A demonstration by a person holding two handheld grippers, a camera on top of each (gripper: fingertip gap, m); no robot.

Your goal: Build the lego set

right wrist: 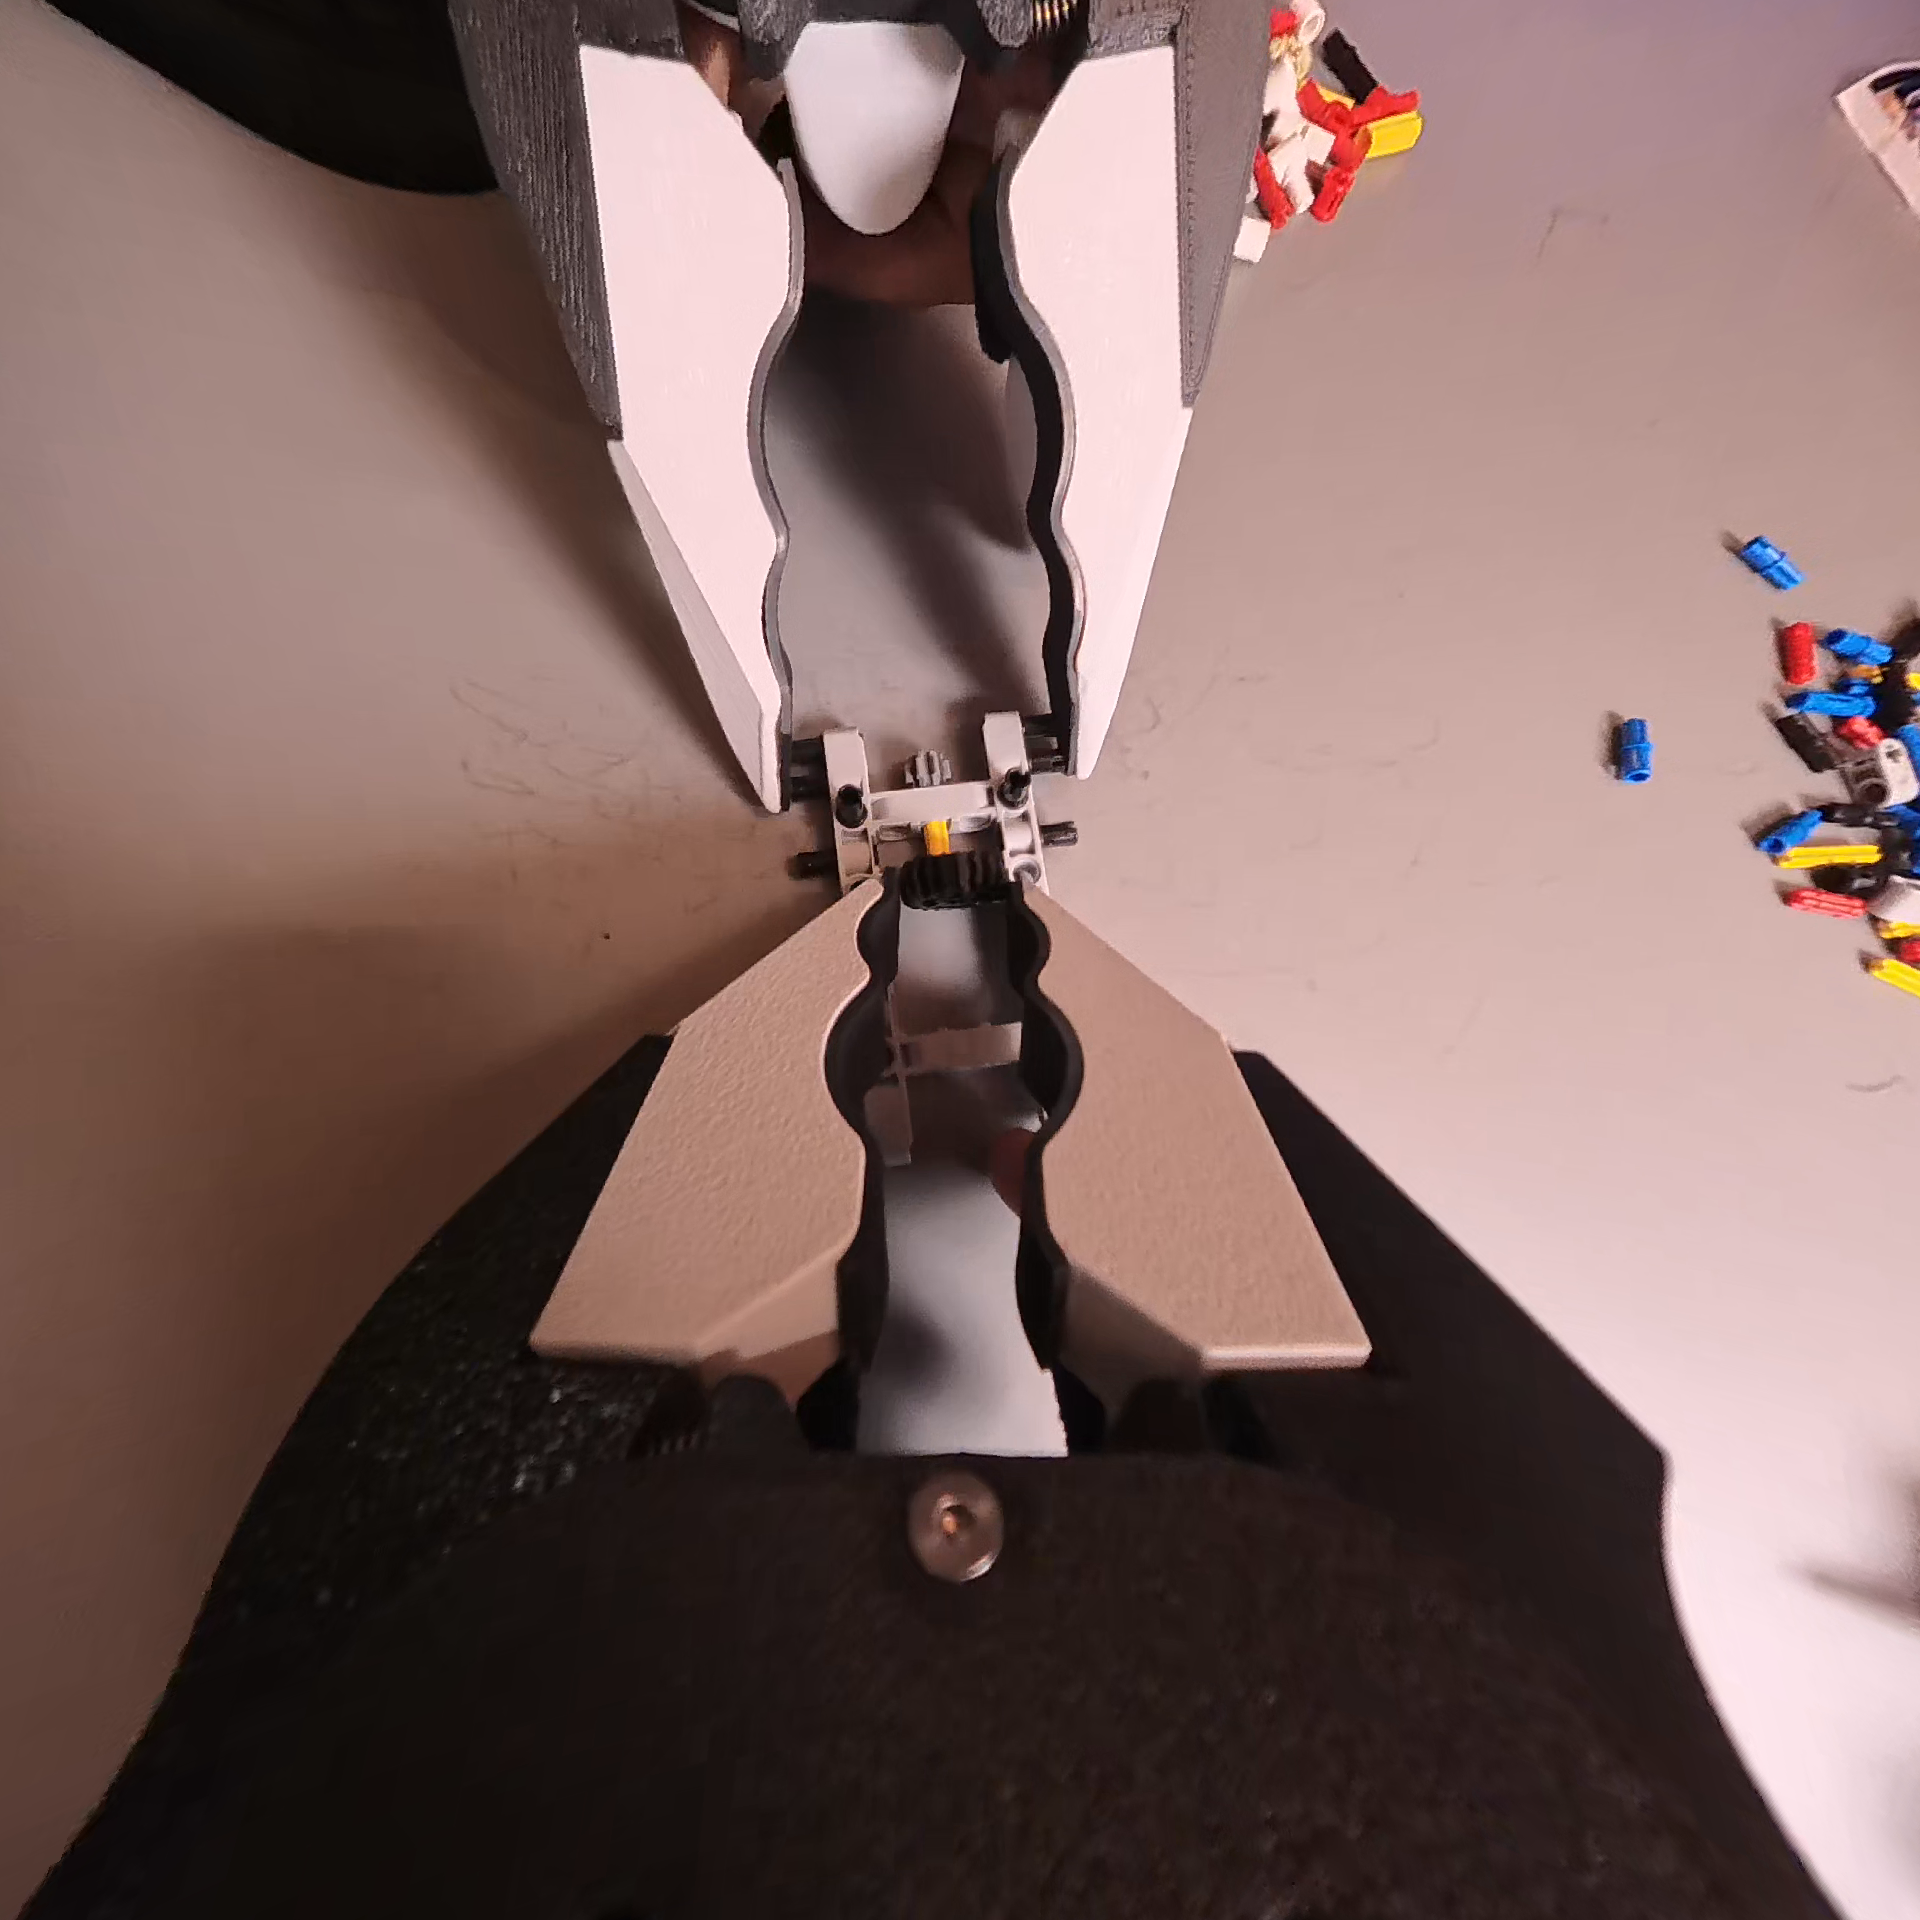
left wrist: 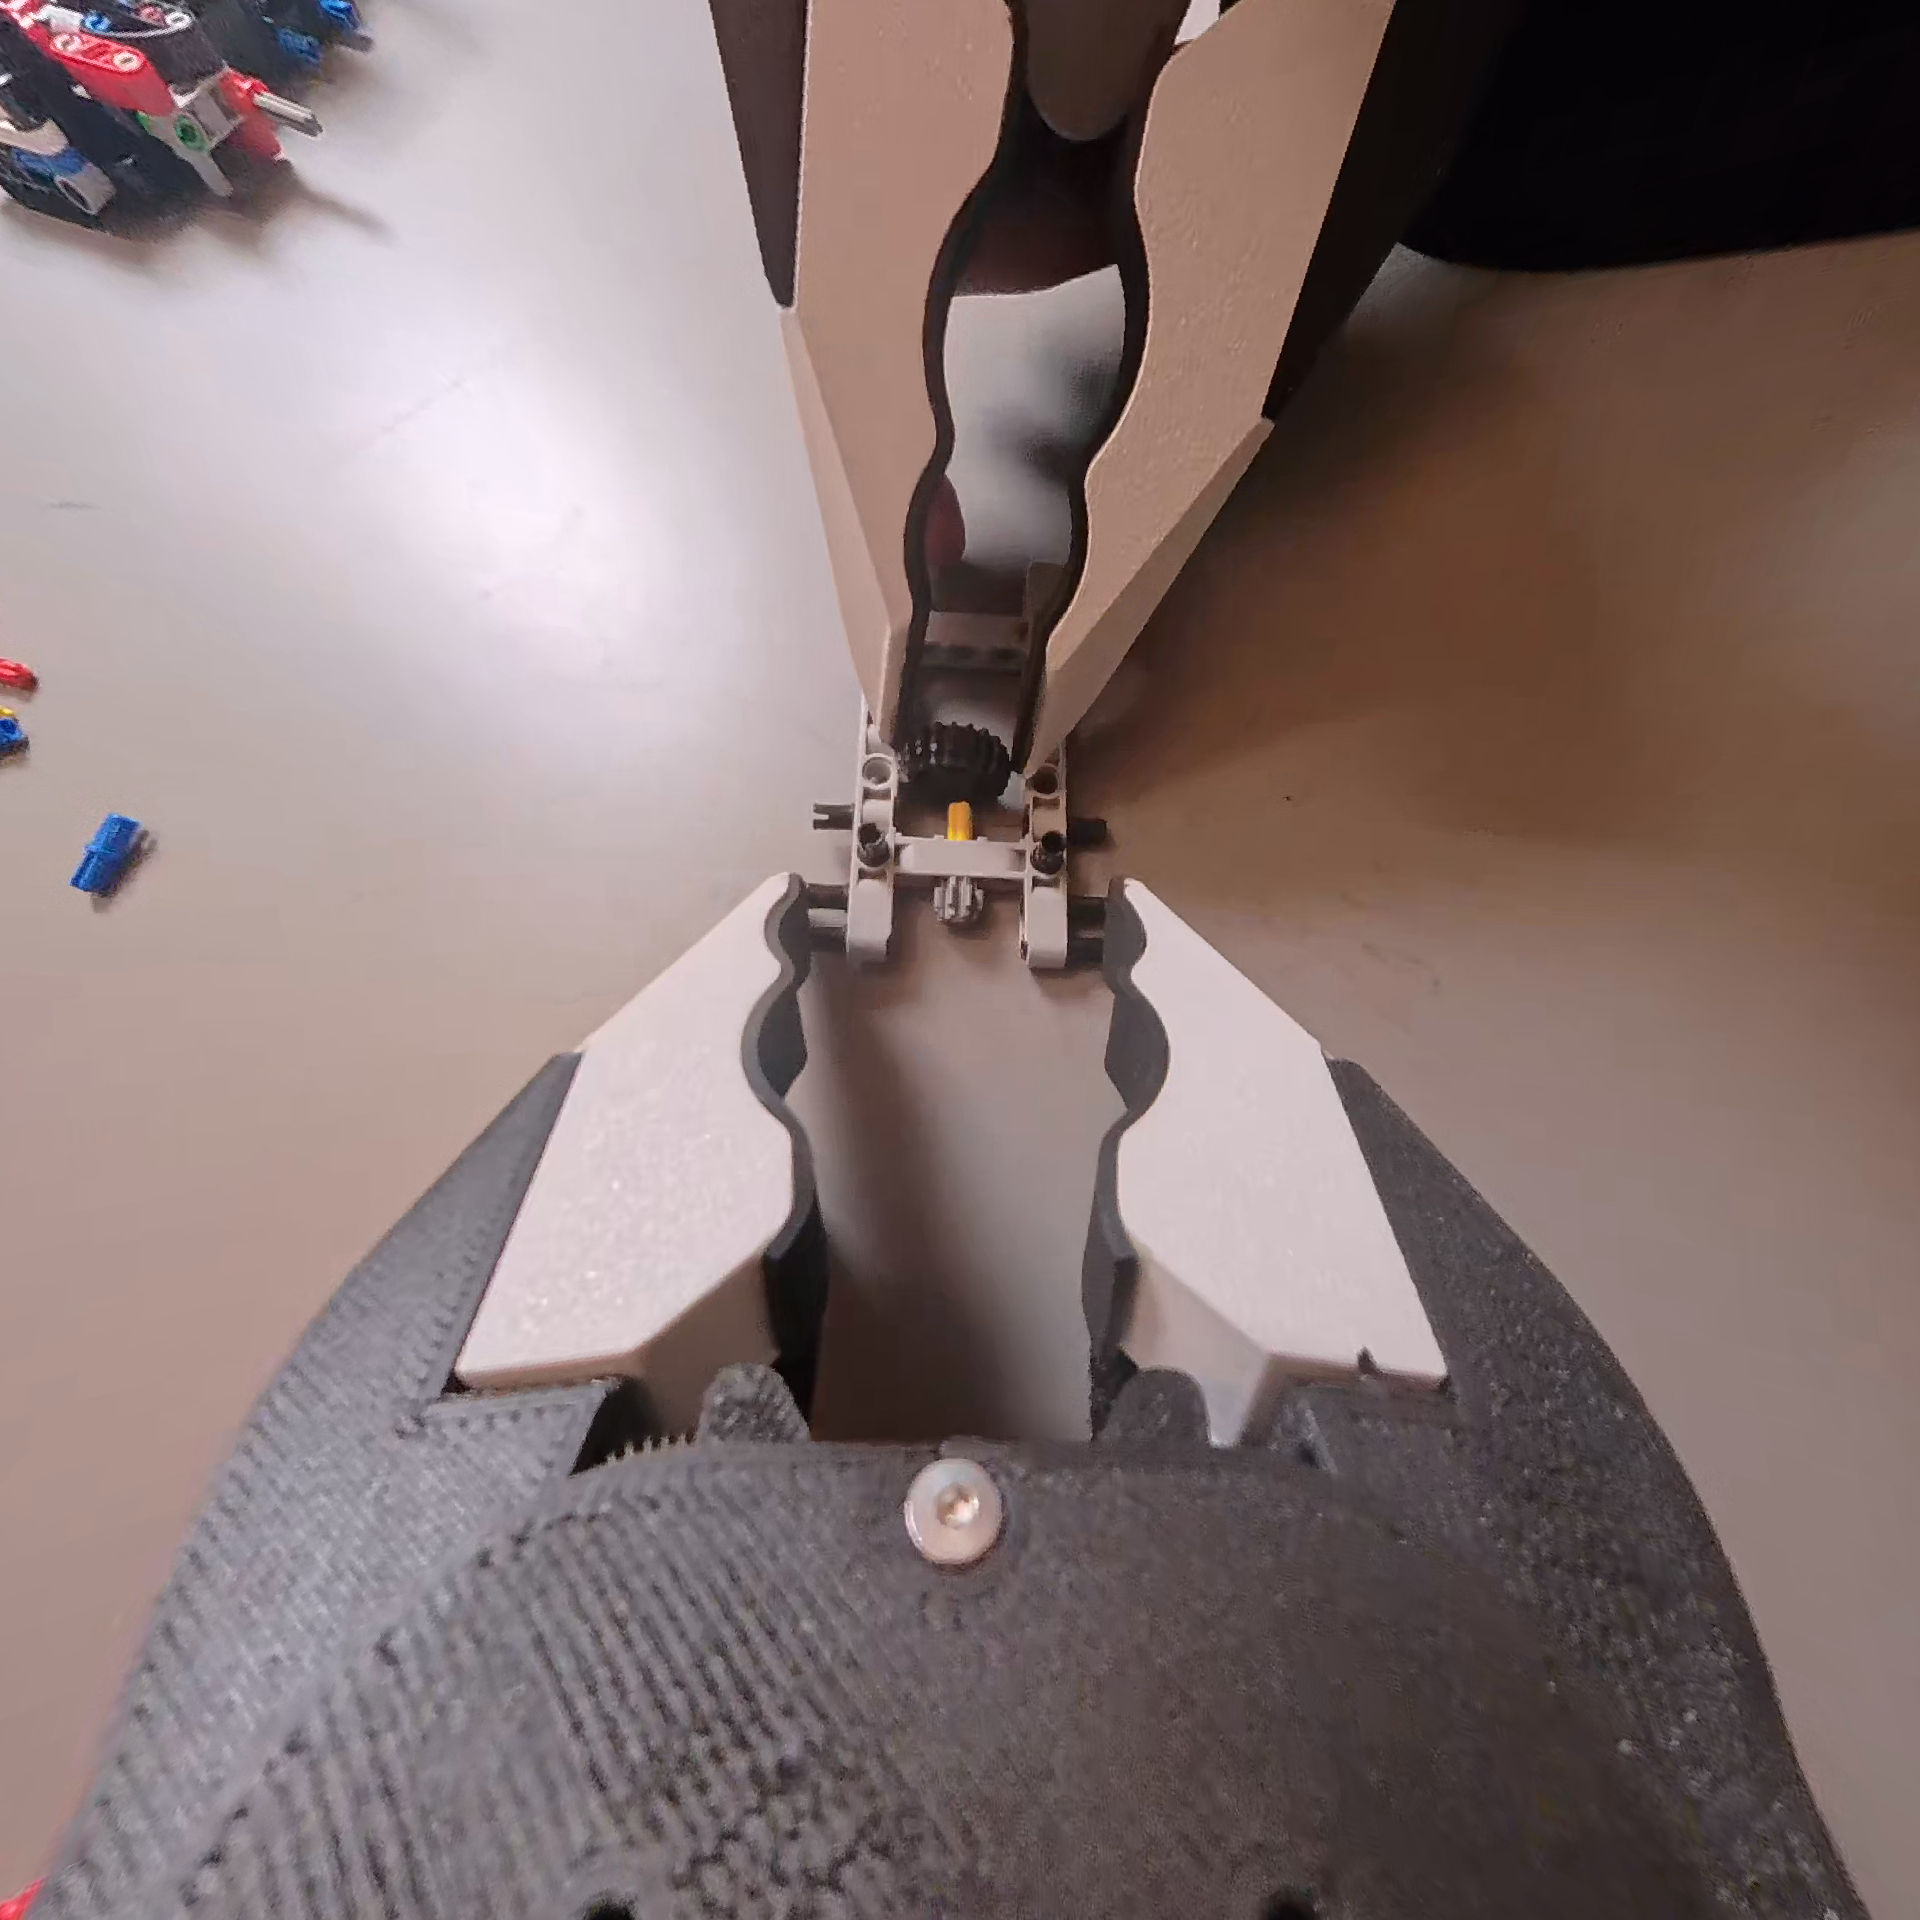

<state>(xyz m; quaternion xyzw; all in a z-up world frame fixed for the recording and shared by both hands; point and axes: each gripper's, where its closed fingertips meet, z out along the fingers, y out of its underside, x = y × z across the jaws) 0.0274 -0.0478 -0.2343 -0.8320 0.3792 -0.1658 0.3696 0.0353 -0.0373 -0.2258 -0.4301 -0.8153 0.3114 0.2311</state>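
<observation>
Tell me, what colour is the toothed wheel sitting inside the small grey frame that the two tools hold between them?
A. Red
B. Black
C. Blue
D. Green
B: the gear in the grey frame is black, just beyond a small yellow pin.

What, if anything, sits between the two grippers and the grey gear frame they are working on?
Nothing visible. The left gripper brackets the grey gear frame at its black side pins, and the right gripper is closed around the frame's other end by the black gear. The loose pins lie well aside.
</observation>
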